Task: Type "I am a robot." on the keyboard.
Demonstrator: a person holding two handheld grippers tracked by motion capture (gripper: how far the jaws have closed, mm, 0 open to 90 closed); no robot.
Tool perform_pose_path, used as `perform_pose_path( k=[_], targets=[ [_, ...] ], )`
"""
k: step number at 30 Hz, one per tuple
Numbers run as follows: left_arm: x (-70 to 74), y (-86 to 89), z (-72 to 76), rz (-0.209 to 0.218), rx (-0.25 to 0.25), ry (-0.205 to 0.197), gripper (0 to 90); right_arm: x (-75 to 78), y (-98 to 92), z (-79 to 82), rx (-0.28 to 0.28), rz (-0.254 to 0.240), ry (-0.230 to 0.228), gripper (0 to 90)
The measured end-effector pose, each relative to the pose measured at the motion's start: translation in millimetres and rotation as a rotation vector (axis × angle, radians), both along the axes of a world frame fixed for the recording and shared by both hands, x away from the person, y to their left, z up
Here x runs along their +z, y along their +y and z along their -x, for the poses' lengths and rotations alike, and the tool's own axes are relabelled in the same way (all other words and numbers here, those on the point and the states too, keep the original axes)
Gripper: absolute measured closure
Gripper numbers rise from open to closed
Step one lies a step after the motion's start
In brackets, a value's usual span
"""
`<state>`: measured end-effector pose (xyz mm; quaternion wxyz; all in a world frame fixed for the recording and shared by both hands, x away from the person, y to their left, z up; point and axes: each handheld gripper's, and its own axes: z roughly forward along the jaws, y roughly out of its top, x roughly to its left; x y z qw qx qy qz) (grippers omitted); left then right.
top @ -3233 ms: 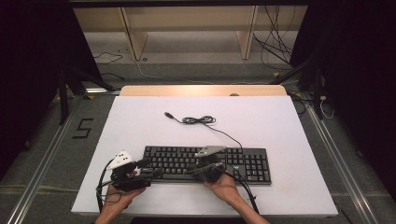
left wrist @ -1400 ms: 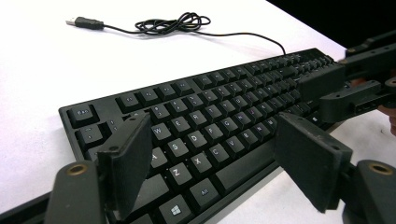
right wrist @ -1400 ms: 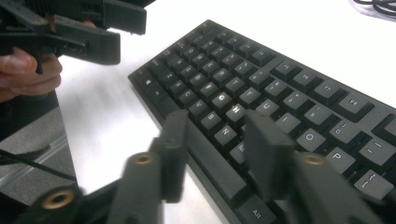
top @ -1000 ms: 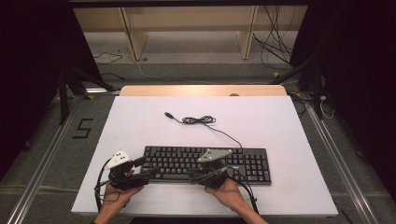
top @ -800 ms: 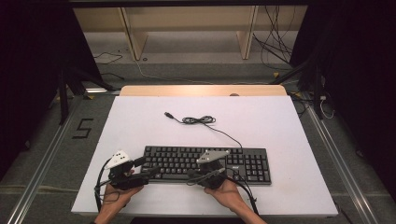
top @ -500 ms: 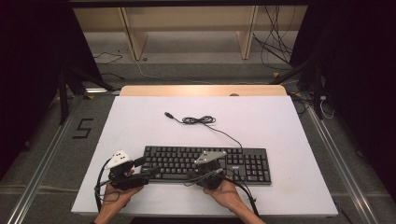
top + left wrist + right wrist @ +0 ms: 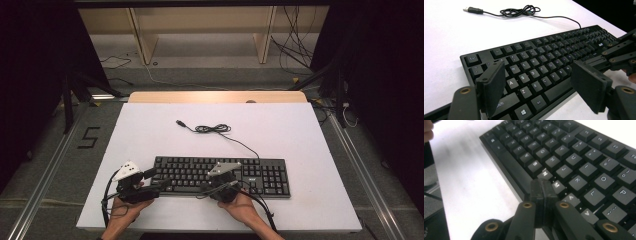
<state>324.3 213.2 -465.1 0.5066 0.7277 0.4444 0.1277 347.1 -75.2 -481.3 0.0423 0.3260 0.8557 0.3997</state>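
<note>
The right gripper (image 7: pixel 543 191), jaws pressed together and empty, is poking the black plastic keyboard (image 7: pixel 574 170) near N; strike squarely. The left gripper (image 7: pixel 537 82) is hovering with jaws wide, empty.

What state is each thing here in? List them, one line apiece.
Keyboard: flat on the white table, keys up, unplugged.
Keyboard cable: partly coiled behind the keyboard, USB plug lying free on the table.
Left gripper: jaws wide open over the keyboard's left end, nothing between them.
Right gripper: jaws shut together, empty, tips over the keys near N and M.
</note>
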Motion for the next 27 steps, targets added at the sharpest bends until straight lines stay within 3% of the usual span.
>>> perform_pose_path(
  k=[12,15,20,27],
  targets=[
    [-0.7,2.0,-2.2,0.0,0.011,0.001,27.6,-1.4,0.1,1.1,-0.005,-0.002,-0.01,90.0],
    [-0.7,3.0,-3.0,0.0,0.017,0.0,27.6,0.3,-1.8,1.0,-0.008,-0.024,0.002,84.6],
    [-2.0,6.6,-7.3,0.003,0.05,0.009,32.3,9.9,-10.1,2.4,-0.015,-0.091,-0.017,67.5],
    [-5.2,4.1,-12.7,-0.032,0.059,0.028,48.5,18.2,-16.5,4.1,-0.029,-0.123,-0.024,49.8]
  ],
)
